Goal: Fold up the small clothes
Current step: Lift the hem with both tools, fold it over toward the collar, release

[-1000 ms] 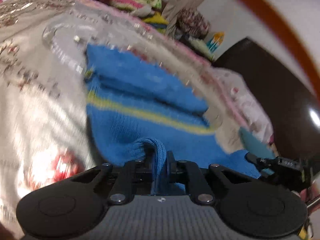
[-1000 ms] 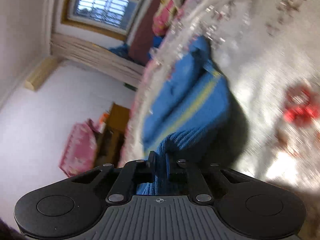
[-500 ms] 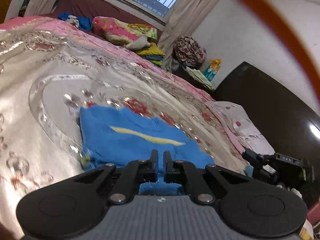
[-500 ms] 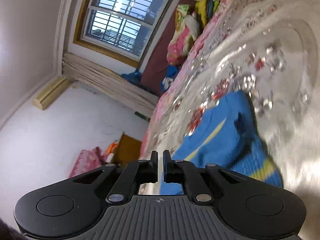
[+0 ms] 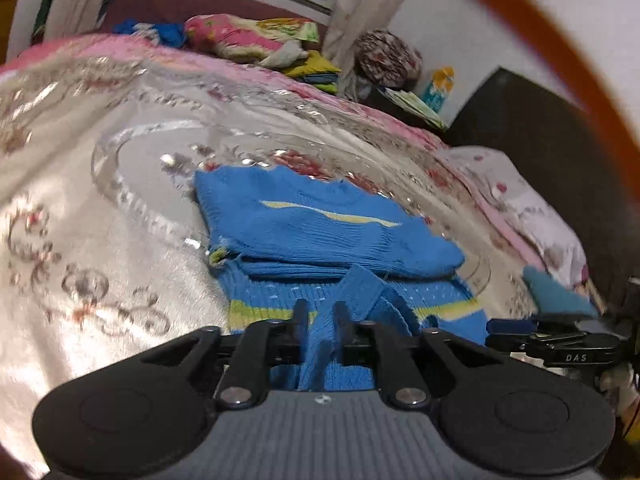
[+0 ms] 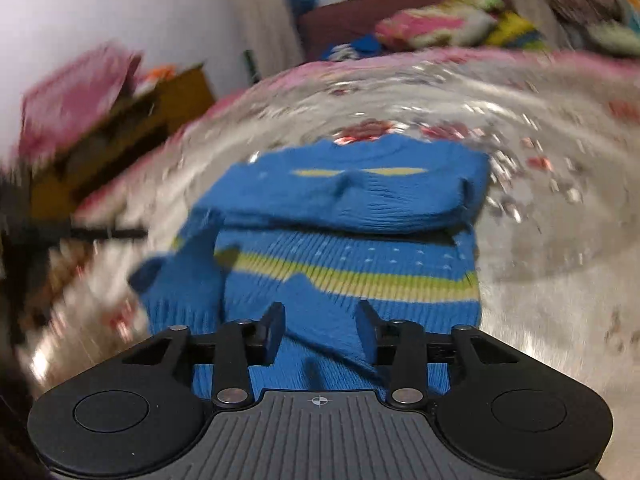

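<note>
A small blue knitted sweater with a yellow-green stripe lies folded on the silvery embroidered bedspread; its far part is doubled over the near part. My left gripper sits at the near hem. Its jaws are opening, and a raised fold of the blue knit stands loosely between them. My right gripper hovers over the near hem of the sweater. Its jaws are opening too and stand wide apart, with the knit lying under and between them, free of the pads. A loose sleeve sticks out at the left.
Pillows and bundled clothes are piled at the bed's far end under a window with curtains. A dark wooden headboard and a white spotted pillow lie to the right. A wooden cabinet stands beside the bed.
A second ago both grippers were shut on lifted blue knit. The sweater now lies folded flat. Both grippers have drawn back toward the near hem and their jaws have parted; the right view has rolled level.
</note>
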`<move>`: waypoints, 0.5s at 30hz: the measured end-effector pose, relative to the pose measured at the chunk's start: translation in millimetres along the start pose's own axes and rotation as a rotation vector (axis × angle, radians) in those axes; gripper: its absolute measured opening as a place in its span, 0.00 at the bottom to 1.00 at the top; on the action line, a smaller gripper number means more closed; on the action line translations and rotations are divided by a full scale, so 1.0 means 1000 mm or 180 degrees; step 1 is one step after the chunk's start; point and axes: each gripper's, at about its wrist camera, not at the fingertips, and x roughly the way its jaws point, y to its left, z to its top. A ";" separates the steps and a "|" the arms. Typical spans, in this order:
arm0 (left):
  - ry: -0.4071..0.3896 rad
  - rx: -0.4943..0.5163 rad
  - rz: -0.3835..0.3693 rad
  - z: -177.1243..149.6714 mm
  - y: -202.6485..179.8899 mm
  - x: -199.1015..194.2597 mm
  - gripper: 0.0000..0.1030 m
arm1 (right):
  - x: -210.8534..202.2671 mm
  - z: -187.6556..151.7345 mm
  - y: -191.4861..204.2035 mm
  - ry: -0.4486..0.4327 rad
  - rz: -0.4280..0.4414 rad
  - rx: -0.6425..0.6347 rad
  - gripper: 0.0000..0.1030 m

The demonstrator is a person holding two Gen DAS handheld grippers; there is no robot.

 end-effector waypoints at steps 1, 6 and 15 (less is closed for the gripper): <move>0.0000 0.0115 0.0034 0.001 -0.004 0.001 0.34 | -0.001 -0.002 0.006 0.0022 -0.0054 -0.0143 0.38; 0.0157 0.0737 0.0142 0.001 -0.028 0.023 0.48 | 0.016 -0.008 0.023 0.0167 -0.0301 -0.0641 0.41; 0.0399 0.1696 0.0549 -0.016 -0.054 0.059 0.56 | 0.036 -0.002 0.016 0.0275 -0.0340 -0.0605 0.40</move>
